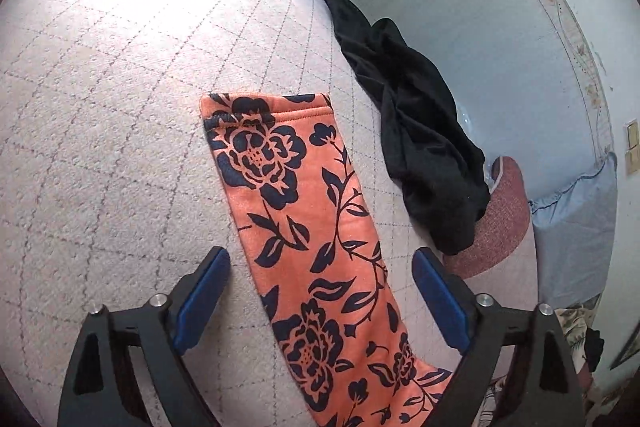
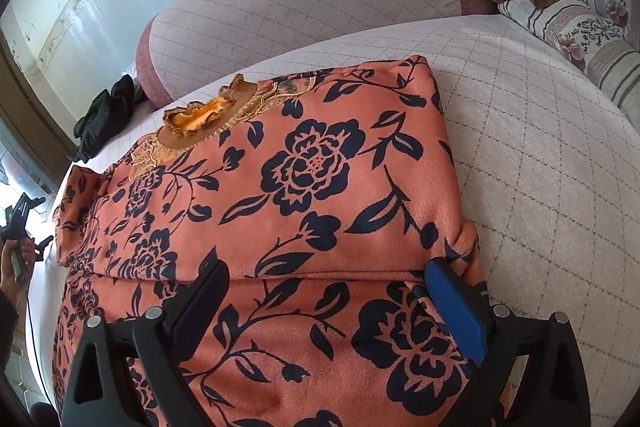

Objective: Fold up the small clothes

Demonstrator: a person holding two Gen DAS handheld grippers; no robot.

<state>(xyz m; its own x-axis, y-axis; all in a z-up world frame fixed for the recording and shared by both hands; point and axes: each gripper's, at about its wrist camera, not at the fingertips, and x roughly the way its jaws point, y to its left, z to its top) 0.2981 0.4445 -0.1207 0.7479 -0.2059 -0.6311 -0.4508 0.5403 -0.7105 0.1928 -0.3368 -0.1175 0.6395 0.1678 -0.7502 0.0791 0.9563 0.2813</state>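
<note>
Jaws of the left gripper (image 1: 322, 285) stood apart over the orange floral garment's sleeve (image 1: 304, 211), which ran toward 12 o'clock across the quilted bed cover (image 1: 100, 107). Black cloth (image 1: 416, 131) lay bunched at 2 o'clock. Right gripper (image 2: 326, 301) hung equally wide above the garment's folded body (image 2: 304, 187), gold ruffled collar (image 2: 208, 115) at 11 o'clock.
</note>
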